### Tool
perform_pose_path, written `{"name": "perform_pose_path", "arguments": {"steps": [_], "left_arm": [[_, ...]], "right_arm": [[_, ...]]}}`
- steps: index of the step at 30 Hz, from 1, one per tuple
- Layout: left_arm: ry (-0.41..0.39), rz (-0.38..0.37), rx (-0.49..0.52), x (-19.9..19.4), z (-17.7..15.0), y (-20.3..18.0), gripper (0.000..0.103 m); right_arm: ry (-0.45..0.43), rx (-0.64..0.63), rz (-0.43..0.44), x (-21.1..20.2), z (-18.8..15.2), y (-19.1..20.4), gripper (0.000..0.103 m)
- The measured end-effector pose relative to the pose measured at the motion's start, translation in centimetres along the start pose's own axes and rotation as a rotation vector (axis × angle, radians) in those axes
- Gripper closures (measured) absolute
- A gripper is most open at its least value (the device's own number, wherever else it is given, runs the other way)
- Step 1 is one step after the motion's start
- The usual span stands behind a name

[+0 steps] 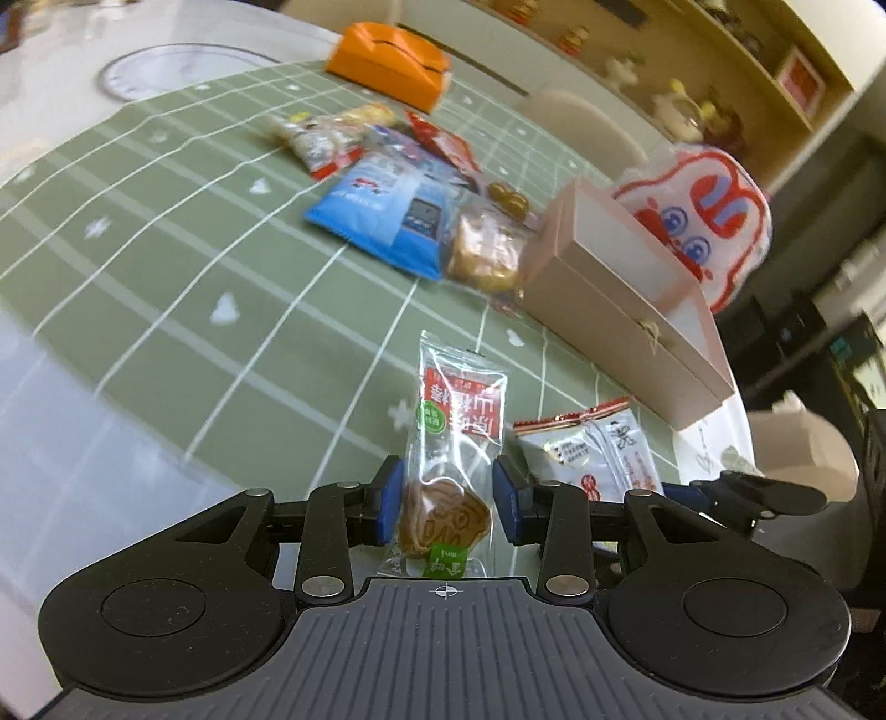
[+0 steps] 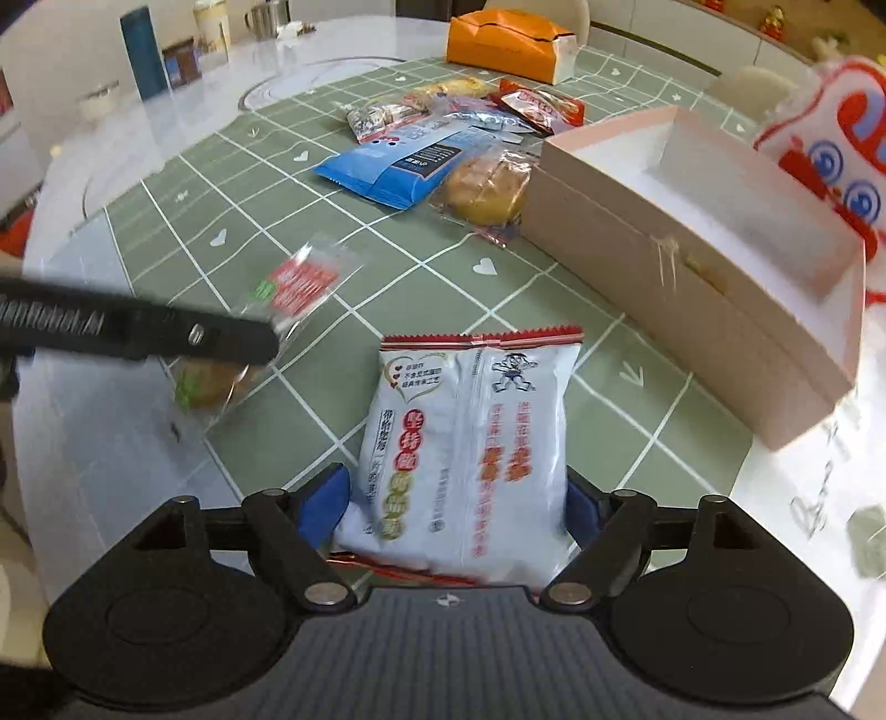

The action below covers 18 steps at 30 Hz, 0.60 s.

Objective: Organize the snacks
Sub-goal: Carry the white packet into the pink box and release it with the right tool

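Note:
My left gripper is shut on a clear-wrapped brown pastry with a red label, its blue pads pressing the wrapper's sides above the green checked cloth. In the right wrist view the same pastry shows behind the left gripper's black finger. A white snack packet with a red zigzag edge lies between the blue pads of my right gripper. Those pads stand wide at its edges and do not squeeze it. The white packet also appears at the right of the left wrist view.
An open pink box stands to the right, with a plush toy behind it. A pile of snacks lies farther back, with a blue packet and wrapped bread. An orange box sits at the far edge.

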<state>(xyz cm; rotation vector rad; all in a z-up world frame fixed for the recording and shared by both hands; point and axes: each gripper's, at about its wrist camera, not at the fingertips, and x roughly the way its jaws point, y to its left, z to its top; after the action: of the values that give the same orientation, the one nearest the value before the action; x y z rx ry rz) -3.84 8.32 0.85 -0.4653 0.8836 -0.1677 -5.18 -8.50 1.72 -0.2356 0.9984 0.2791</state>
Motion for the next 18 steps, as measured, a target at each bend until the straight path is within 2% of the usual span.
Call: {"name": "perform_pose_path", "arguments": {"steps": [1,4,10,14,16,17,18], "left_arm": [[-0.013,0.015,-0.015,-0.3,-0.5,-0.1,0.063],[-0.047,0.064,-0.047,-1.2,-1.8,-0.5,0.063],[-0.11,0.099,-0.115,-2.9,-3.8,-0.6,0.063],[-0.112,0.115,-0.119,-3.3,-4.6,-0.9,0.063],[-0.1,0.119,-0.113,-3.3,-4.7,-1.4,0.063],[-0.091,0.119,-0.103,-3.2,-4.7,-1.8,0.063],[-0.083,0.117,-0.088,-3.1,-4.6,-2.3,0.063]], "right_arm": [[0.0,0.01,0.009,0.0,-0.1,-0.2,0.017],[0.019,-0.001,0.014,0.5,-0.3,-0.2,0.001],[0.051,-0.022,0.018,0.8,0.3,0.0,0.0],[0.003,-0.001,0.008,0.9,0.4,-0.3,0.004],[-0.025,-0.001,-0.001,0.8,0.3,-0.4,0.013],[-0.035,-0.007,-0.001,0.4,0.2,-0.4,0.025],[-0.041,-0.015,-0.001,0.0,0.1,-0.4,0.025]]}}
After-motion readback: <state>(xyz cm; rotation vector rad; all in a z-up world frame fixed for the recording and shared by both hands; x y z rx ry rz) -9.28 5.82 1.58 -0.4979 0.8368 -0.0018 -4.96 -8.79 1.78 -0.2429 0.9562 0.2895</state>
